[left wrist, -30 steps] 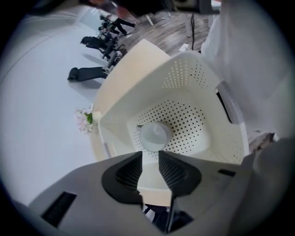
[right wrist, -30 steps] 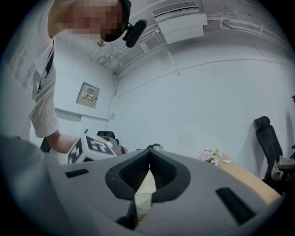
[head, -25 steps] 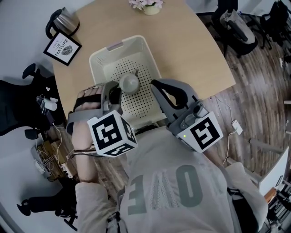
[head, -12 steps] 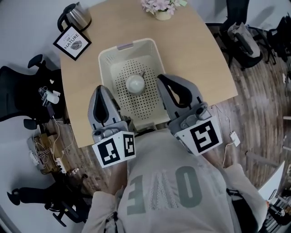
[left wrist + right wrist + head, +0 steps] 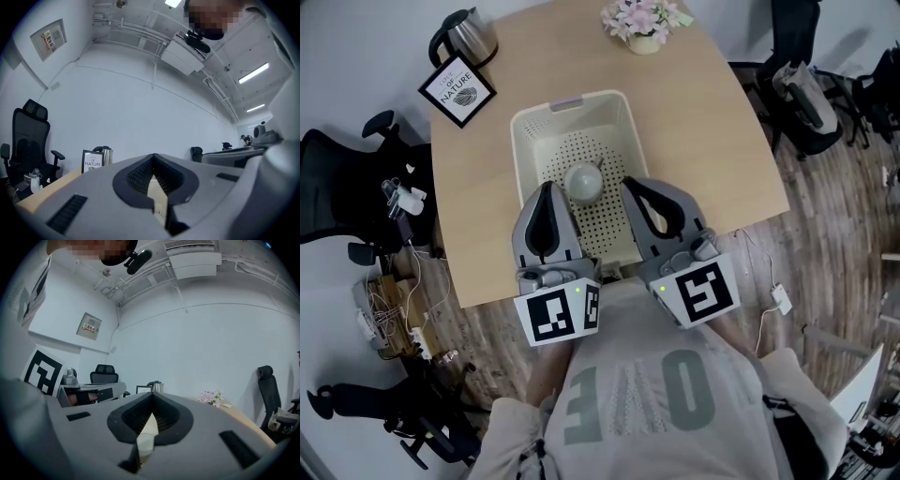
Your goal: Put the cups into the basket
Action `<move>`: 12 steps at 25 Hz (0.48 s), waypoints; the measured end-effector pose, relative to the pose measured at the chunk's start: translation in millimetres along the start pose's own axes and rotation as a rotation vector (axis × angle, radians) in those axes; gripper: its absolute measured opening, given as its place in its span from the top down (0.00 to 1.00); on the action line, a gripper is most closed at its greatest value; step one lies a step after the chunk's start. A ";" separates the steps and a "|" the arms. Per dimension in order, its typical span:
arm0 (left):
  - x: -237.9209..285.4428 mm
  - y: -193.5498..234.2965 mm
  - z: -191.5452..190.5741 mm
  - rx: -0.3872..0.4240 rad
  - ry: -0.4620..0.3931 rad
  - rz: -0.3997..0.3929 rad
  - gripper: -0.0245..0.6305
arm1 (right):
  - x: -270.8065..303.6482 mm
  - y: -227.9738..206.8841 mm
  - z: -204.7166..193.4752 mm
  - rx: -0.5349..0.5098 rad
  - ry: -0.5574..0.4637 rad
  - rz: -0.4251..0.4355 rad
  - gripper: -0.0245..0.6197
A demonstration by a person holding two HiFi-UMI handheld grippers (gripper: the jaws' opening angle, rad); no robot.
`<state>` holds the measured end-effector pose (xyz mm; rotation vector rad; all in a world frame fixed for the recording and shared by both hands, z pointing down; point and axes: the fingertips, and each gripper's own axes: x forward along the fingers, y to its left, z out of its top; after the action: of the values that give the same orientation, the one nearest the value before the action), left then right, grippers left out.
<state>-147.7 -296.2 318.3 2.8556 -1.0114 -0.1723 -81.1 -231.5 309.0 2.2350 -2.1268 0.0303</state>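
Hovering side by side above the near end of the one cream basket (image 5: 522,155), two grippers point forward across the wooden surface (image 5: 483,220). The left gripper (image 5: 548,187) has its jaws pressed together with nothing between them, and the right gripper (image 5: 630,182) likewise shows its jaws meeting at the tips, empty. One pale cup (image 5: 584,182) lies on the perforated basket floor, just ahead of both sets of jaws and between them, touching neither. Far ahead and to the left of the left jaws stand one kettle (image 5: 469,36) and one framed sign (image 5: 457,89); one pot of pink flowers (image 5: 645,21) sits well ahead of the right jaws.
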 end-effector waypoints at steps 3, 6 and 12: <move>0.3 -6.7 0.1 0.025 -0.006 -0.017 0.95 | 0.3 0.6 -2.7 0.006 0.006 0.007 0.96; -0.5 -12.2 -2.7 0.024 -0.001 -0.041 0.95 | 1.0 0.4 -4.8 -0.017 -0.001 0.009 0.96; -4.6 -19.3 0.0 0.027 -0.038 -0.110 0.95 | 1.9 5.9 -8.9 -0.001 0.019 0.022 0.96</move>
<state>-139.3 -278.4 316.0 2.9451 -0.8706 -0.2250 -86.7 -233.2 318.1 2.2018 -2.1413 0.0508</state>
